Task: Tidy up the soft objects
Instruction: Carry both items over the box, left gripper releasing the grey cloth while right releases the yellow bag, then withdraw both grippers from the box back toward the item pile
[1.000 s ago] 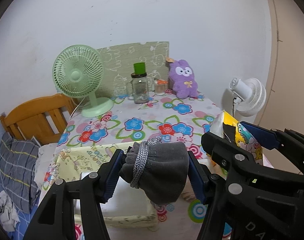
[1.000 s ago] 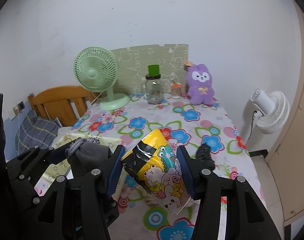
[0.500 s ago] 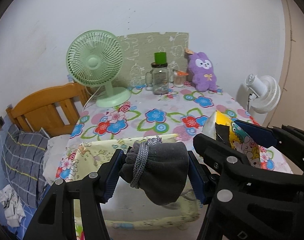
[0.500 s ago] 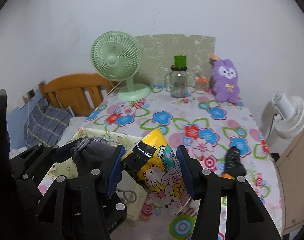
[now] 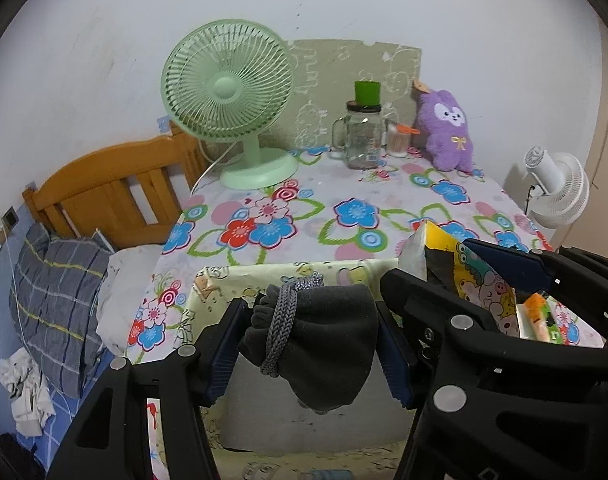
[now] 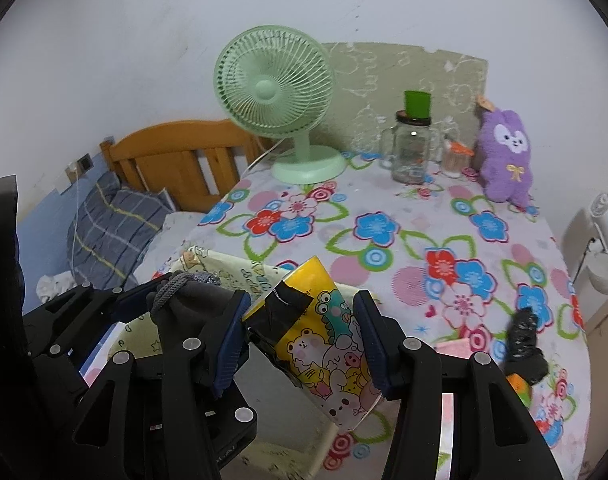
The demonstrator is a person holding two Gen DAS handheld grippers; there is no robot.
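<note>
Both grippers loaded and over the box!

The left gripper [image 5: 310, 346] pinched the grey pouch [image 5: 324, 340] between its pads, and the right gripper [image 6: 299, 344] squeezed the cartoon tissue pack [image 6: 324, 344], the two side by side above the open yellow box [image 5: 223, 284] at the table's near edge. Neither item had been dropped in, so both releases were left, by my reading. A black bundle [image 6: 524, 344] lay on the tablecloth [image 6: 384, 220]; the purple plush [image 6: 504, 156] sat far back.

Fan [image 5: 227, 92], jar [image 5: 362, 136], plush toy [image 5: 448, 132] along table's [image 5: 324, 240] back edge.
</note>
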